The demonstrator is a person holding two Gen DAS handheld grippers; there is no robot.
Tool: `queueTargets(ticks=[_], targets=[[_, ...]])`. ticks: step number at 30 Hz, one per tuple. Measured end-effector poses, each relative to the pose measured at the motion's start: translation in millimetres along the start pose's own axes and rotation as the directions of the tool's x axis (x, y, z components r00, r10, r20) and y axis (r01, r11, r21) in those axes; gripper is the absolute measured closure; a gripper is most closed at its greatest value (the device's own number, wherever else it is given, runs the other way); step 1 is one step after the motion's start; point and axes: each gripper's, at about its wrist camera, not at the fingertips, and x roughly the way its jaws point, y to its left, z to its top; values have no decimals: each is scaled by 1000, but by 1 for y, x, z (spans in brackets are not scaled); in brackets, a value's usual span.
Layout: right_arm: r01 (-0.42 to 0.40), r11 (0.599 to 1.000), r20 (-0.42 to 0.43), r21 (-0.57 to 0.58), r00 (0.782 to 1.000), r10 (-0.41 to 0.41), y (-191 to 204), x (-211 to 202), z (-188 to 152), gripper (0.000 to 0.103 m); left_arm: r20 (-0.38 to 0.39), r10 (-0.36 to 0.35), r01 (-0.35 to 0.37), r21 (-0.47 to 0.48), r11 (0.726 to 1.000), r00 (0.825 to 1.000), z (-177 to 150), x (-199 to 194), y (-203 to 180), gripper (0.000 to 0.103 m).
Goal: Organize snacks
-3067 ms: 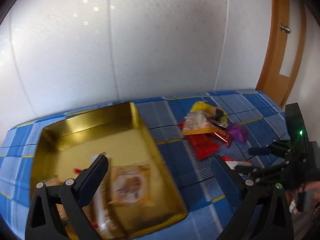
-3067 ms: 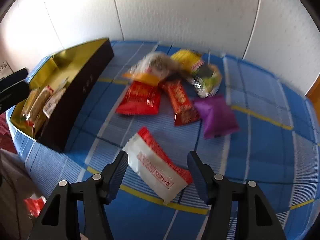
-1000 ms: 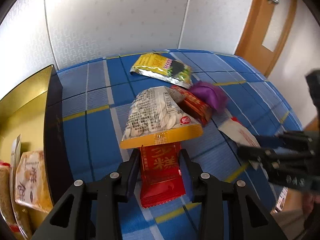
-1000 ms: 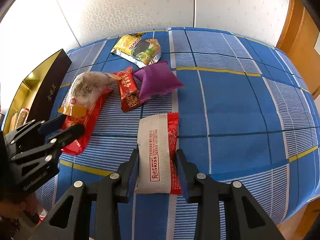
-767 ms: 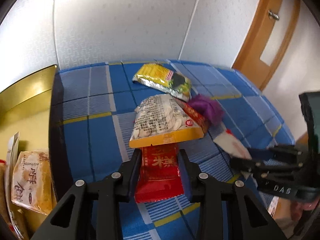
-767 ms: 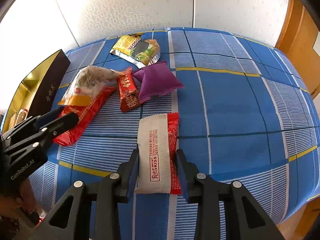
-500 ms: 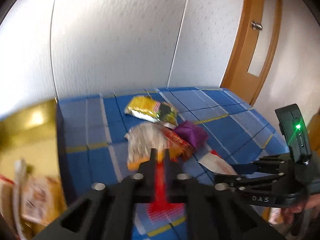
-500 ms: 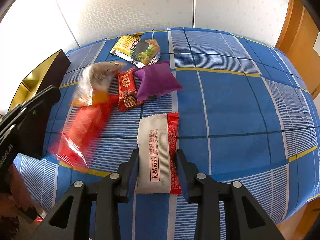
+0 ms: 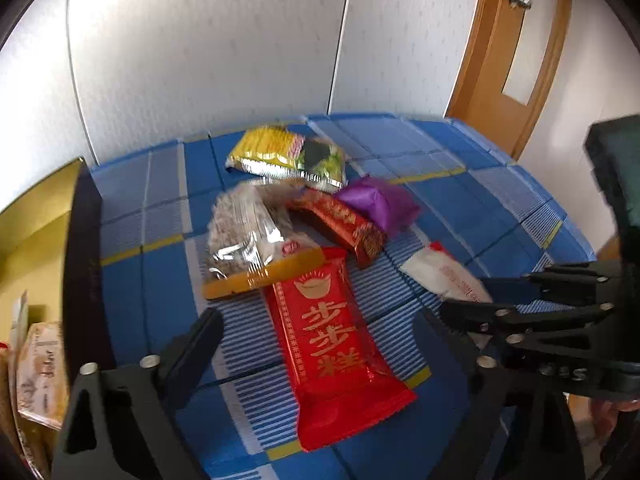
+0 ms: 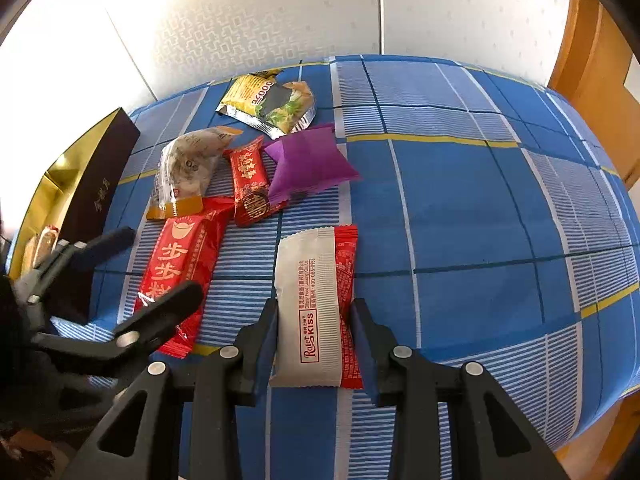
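- Blue plaid surface [image 10: 460, 200], gold box [image 9: 36, 216] at the left.
- White packet [image 10: 310, 304] lengthwise between right gripper [image 10: 314, 340] jaws, flanked, pinch unclear.
- Left gripper [image 9: 320, 344] spread wide around red bar [image 9: 332, 340].

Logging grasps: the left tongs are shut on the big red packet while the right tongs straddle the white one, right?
No. The left tongs stand open around the big red packet, as the left wrist view shows. The right tongs do straddle the white packet.
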Motion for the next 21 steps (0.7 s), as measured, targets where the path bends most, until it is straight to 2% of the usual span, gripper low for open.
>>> queueTargets(ticks=[1, 4, 5, 6, 8, 15, 21], targets=[[1, 1000, 1, -1, 1000, -1, 0, 0, 0, 67, -30, 9, -9, 5, 1000, 1000, -2, 8, 0, 23], [13, 1000, 6, -15, 1000, -13, 2, 0, -1, 67, 17, 70, -71, 92, 993, 997, -9, 9, -12, 33], [23, 999, 10, -25, 1000, -22, 3, 0, -2, 67, 28, 43, -46, 108, 993, 999, -10, 8, -16, 46], [37, 999, 13, -36, 999, -36, 5, 0, -2, 67, 31, 38, -42, 119, 992, 999, -10, 8, -18, 55], [63, 997, 20, -53, 998, -62, 8, 1, -2, 67, 36, 32, -36, 142, 989, 999, -12, 7, -23, 61], [112, 991, 37, -75, 993, -110, 13, 4, -3, 67, 31, -8, 5, 86, 996, 999, -12, -4, -13, 65], [115, 992, 40, -47, 993, -114, 7, 4, 1, 71, 72, -43, 37, 72, 997, 997, -10, -23, -10, 66]])
